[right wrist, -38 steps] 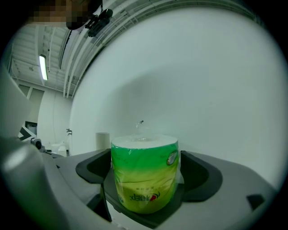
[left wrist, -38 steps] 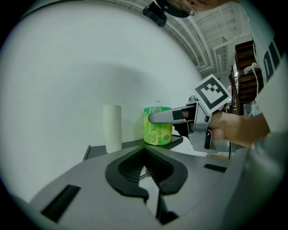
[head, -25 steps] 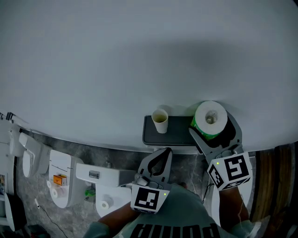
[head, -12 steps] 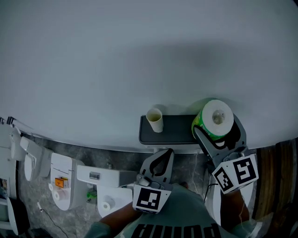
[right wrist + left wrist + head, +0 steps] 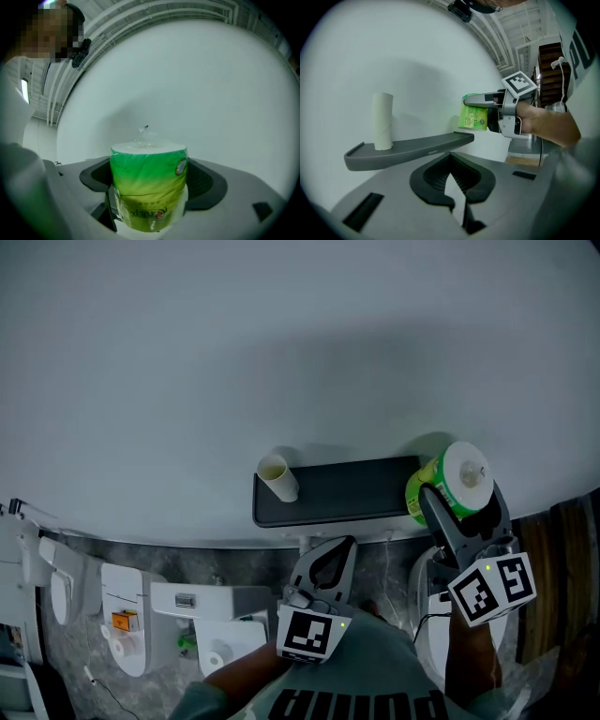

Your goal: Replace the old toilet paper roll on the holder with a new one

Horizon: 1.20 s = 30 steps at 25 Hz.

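Pinches the green-wrapped new roll (image 5: pixel 466 474) upright in the right tool (image 5: pixel 459 512), hand (image 5: pixel 543 124) level behind it, at the right end of the dark shelf (image 5: pixel 347 491); cannot tell whether touching. Holds the left tool (image 5: pixel 328 559) pressed together on nothing, low beneath the shelf's middle. Sees the bare cardboard tube (image 5: pixel 278 476) upright above and left of the left tool, well apart from the right tool.

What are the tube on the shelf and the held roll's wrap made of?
Tube: probably bare cardboard, matte off-white with a slanting seam. Wrap on the roll: looks like thin glossy plastic film, green, gathered into a clear twist on top.
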Each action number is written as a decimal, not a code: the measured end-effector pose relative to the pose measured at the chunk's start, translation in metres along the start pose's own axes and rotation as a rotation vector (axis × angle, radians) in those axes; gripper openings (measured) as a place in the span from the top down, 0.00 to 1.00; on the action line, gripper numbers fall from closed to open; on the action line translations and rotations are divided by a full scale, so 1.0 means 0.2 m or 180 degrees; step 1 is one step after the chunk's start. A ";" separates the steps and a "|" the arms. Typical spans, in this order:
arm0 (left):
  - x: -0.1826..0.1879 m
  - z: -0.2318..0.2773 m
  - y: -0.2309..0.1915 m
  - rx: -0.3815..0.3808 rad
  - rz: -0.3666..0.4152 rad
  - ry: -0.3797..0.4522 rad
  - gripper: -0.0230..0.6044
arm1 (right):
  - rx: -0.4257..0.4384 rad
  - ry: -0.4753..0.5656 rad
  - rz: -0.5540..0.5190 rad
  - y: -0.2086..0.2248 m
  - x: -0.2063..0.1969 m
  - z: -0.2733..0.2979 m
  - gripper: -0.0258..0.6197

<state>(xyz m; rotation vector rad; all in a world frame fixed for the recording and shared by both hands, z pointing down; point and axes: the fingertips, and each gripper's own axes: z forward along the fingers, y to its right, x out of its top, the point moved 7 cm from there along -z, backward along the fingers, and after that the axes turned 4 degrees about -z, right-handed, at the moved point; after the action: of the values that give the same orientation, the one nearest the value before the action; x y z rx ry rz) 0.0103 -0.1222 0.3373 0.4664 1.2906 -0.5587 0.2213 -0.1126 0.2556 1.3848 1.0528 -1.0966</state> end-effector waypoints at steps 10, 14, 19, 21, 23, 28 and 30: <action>-0.07 0.07 0.11 -0.0088 0.0085 -0.0097 0.96 | -0.0523 0.0049 0.0673 0.30 -0.10 -0.18 0.24; -0.09 0.06 0.10 -0.0057 0.0113 -0.0159 0.96 | -0.0640 0.0022 0.1036 0.37 -0.22 -0.19 0.25; -0.11 0.03 0.09 0.0012 0.0120 -0.0219 0.96 | -0.0710 -0.0017 0.1483 0.42 -0.36 -0.18 0.25; -0.12 0.02 0.07 0.0038 0.0117 -0.0235 0.96 | -0.0707 -0.0037 0.1705 0.43 -0.42 -0.17 0.25; -0.13 0.01 0.05 0.0062 0.0109 -0.0252 0.96 | -0.0722 -0.0038 0.1975 0.44 -0.48 -0.15 0.25; -0.14 -0.03 0.00 0.0122 0.0125 -0.0234 0.96 | -0.0804 0.0065 0.2771 0.47 -0.64 -0.11 0.25; -0.14 -0.05 -0.02 0.0159 0.0108 -0.0256 0.96 | -0.0815 0.0121 0.3087 0.47 -0.71 -0.10 0.25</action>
<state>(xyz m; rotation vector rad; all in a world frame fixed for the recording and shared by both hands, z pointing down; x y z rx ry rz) -0.0039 -0.1152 0.3634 0.5017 1.1919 -0.5767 0.2872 -0.1044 0.4134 1.4419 0.4006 -0.2117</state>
